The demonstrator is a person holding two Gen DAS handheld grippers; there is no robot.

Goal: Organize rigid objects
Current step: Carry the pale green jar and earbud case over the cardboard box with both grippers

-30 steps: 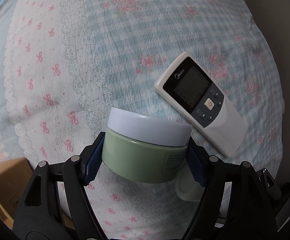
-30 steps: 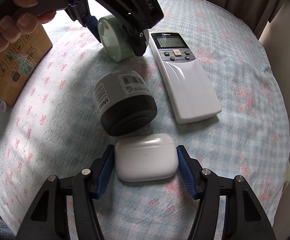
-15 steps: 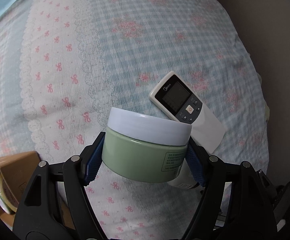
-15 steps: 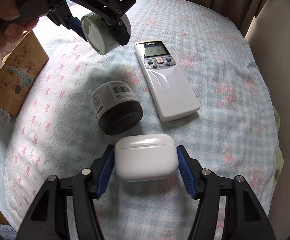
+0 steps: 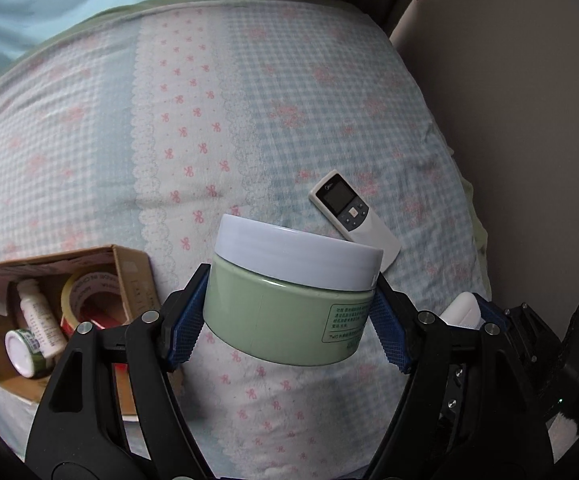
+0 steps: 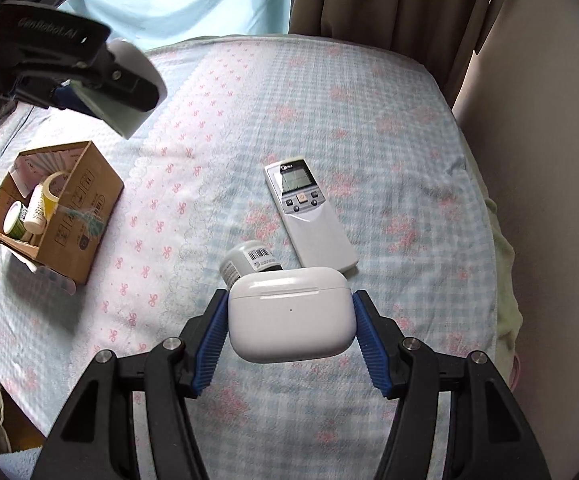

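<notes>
Both tongs loaded above the bedspread [image 6: 389, 128].
My left gripper [image 5: 289, 316] clamps the green cream jar [image 5: 289, 304]; my right gripper [image 6: 289, 344] grips the white earbud case [image 6: 291, 314].

Your way to the cardboard box [image 6: 55, 208] lies open across bare bedspread [image 6: 193, 168]. Inside, a tape roll [image 5: 89, 300] and two bottles [image 5: 39, 320] crowd it. The remote [image 6: 309, 216] and grey jar [image 6: 249, 264] lie well apart from it.
</notes>
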